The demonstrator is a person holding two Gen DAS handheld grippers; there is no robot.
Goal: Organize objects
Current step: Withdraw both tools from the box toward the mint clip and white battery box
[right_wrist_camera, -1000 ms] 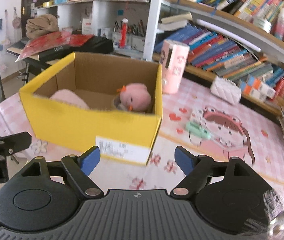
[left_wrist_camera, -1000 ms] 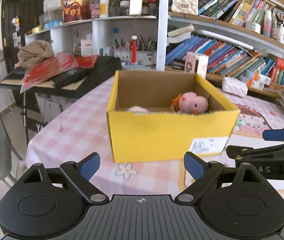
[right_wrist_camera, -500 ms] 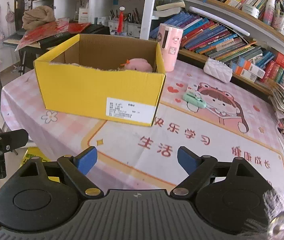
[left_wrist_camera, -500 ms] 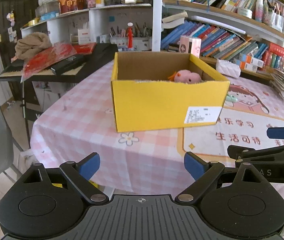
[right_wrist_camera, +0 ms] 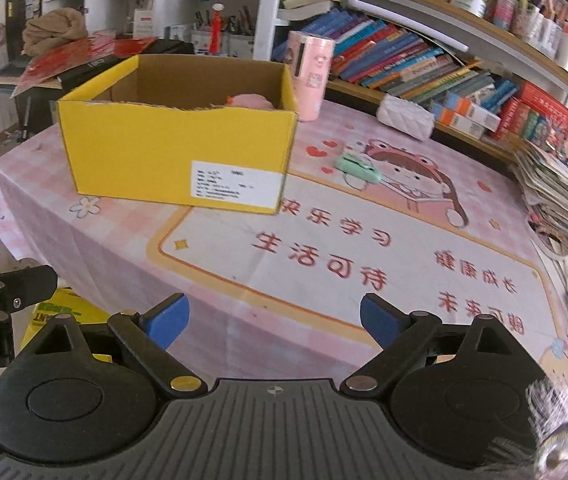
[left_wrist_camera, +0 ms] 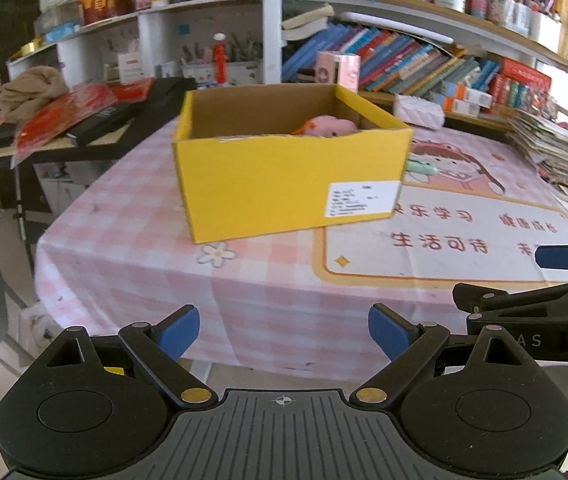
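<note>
Now both claws sit farther from the yellow box (left_wrist_camera: 290, 164) than 1 second ago. Left claw (left_wrist_camera: 284, 330) spread, empty; right claw (right_wrist_camera: 273, 322) has just been opening, nothing between. Pink plush (left_wrist_camera: 330, 126) lies inside the box; placing looks finished.

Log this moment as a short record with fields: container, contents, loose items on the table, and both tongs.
container: yellow cardboard box, open top, white label on its near side, standing on the pink checked tablecloth
contents: pink plush toy, only its top shows over the rim
loose items: mint-green clip-like item right of the box; pink cylinder behind the box; white quilted pouch
left tongs: open, nothing between them
right tongs: jaws have just been opening, nothing between them
</note>
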